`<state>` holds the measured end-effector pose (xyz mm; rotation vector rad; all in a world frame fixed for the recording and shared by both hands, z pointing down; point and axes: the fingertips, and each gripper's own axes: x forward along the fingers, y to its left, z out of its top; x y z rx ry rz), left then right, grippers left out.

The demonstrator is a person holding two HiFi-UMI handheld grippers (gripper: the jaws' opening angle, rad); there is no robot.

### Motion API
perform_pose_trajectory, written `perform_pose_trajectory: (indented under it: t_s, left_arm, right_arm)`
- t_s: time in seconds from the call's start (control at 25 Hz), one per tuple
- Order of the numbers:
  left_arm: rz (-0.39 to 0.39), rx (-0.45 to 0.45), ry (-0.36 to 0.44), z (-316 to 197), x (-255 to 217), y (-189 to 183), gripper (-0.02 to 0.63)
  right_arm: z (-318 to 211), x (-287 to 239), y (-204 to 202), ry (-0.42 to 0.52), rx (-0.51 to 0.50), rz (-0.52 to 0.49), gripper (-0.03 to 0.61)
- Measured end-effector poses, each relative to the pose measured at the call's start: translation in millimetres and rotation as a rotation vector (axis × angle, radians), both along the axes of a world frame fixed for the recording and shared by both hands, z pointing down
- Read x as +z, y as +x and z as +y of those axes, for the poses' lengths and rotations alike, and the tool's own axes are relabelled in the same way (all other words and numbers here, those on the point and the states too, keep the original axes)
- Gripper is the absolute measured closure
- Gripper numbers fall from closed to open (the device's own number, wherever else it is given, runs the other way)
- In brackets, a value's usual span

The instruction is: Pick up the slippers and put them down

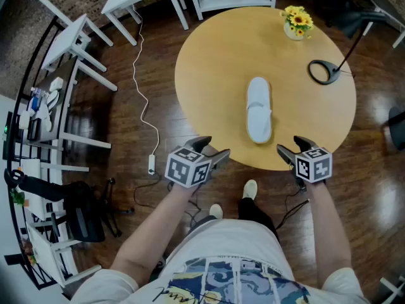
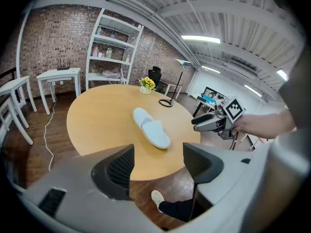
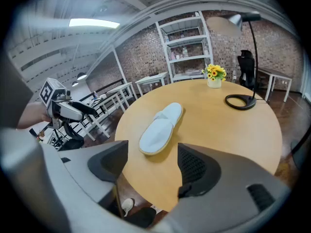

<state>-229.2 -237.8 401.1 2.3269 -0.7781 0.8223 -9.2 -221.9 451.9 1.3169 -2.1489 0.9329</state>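
Slipper (image 1: 259, 118) mid-table (image 1: 209, 75); flowers (image 1: 297, 23), lamp base (image 1: 324, 71) upper right (well apart from it); left gripper (image 1: 218, 147), right gripper (image 1: 288, 145) both spread, empty.

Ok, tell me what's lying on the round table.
On the table: a white slipper, a small pot of yellow flowers and a black lamp base. The tabletop beneath the slipper is covered.

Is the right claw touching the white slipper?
Apart. The head view shows bare table between the open right claw and the slipper; the right gripper view shows nothing between its jaws.
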Motion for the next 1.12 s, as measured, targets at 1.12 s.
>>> perform_pose_trajectory:
  t_s: [1.12]
  left_arm:
    - [0.278,-0.090,-0.420,-82.4,162.8,153.6,0.321]
  right_arm:
    - [-106.2,101.1,-5.9,-0.225,-0.040,-0.517,0.331]
